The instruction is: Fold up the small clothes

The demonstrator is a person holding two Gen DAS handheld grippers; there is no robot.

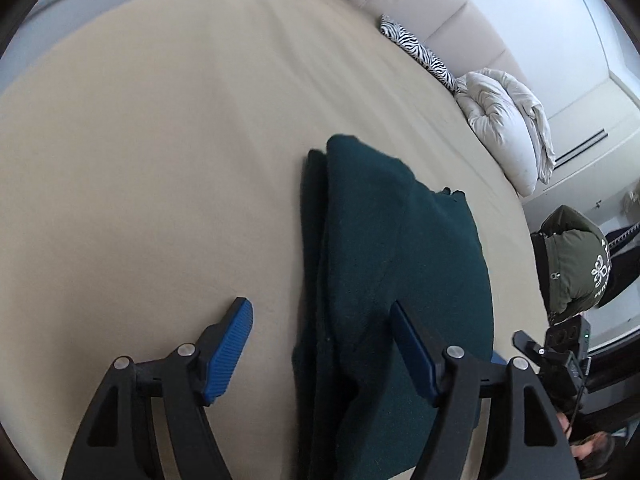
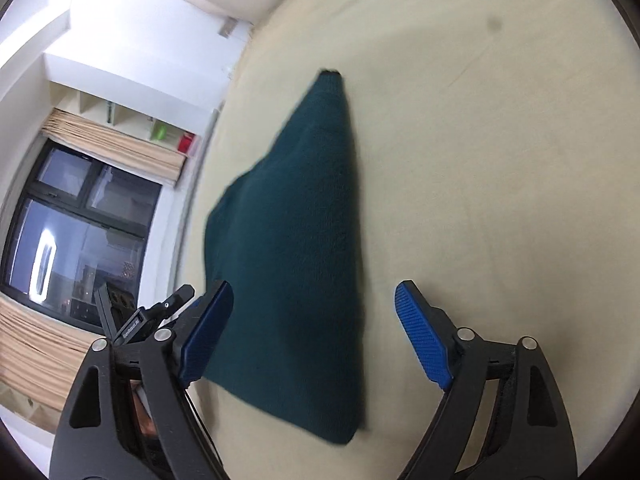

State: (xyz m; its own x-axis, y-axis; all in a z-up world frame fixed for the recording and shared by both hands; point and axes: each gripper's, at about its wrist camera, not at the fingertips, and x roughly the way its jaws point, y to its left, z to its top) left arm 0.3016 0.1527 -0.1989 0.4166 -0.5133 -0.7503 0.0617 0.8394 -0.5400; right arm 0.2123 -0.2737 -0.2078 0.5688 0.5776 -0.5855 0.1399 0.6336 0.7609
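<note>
A dark green garment [image 1: 384, 264] lies folded in layers on the beige bed sheet [image 1: 160, 140]. My left gripper [image 1: 320, 356] is open and empty just above its near end, with the right blue pad over the cloth. In the right wrist view the same garment [image 2: 296, 256] lies as a long folded shape on the sheet [image 2: 500, 160]. My right gripper [image 2: 312, 336] is open and empty, its jaws spread either side of the garment's near end.
A zebra-print pillow [image 1: 420, 52] and a bunched white duvet [image 1: 504, 128] lie at the bed's head by the padded headboard. A person in a green cap [image 1: 576, 256] is beside the bed on the right. A window [image 2: 72, 240] and shelves sit beyond the bed's left edge.
</note>
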